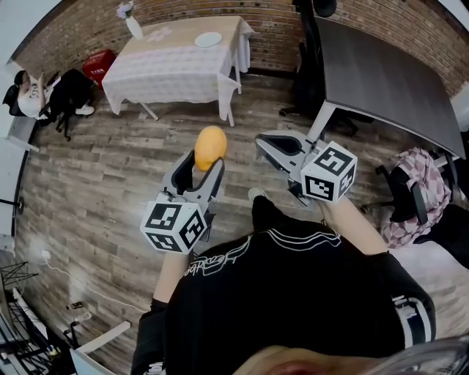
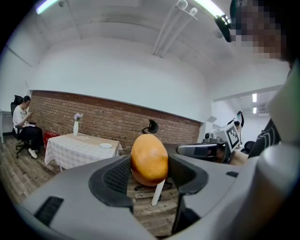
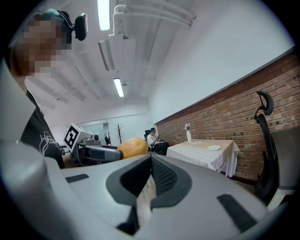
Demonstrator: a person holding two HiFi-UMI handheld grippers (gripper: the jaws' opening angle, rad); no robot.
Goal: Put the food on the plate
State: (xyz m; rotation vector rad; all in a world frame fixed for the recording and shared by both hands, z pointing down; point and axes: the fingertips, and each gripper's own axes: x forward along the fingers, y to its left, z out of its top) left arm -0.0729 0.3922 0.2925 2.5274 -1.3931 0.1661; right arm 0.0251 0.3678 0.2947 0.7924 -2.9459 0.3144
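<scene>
A round orange-yellow piece of food is held in the air between the jaws of my left gripper, which is shut on it; in the left gripper view the food fills the gap between the pads. My right gripper hangs beside it to the right with its jaws shut together and nothing between them. From the right gripper view the food shows at the left. A small white plate lies on a table with a white cloth far ahead, also seen as the plate and the plate.
A white vase with flowers stands on the clothed table. A dark grey table with a black office chair stands at the right. A person sits at the far left beside a red box. Wooden floor lies between.
</scene>
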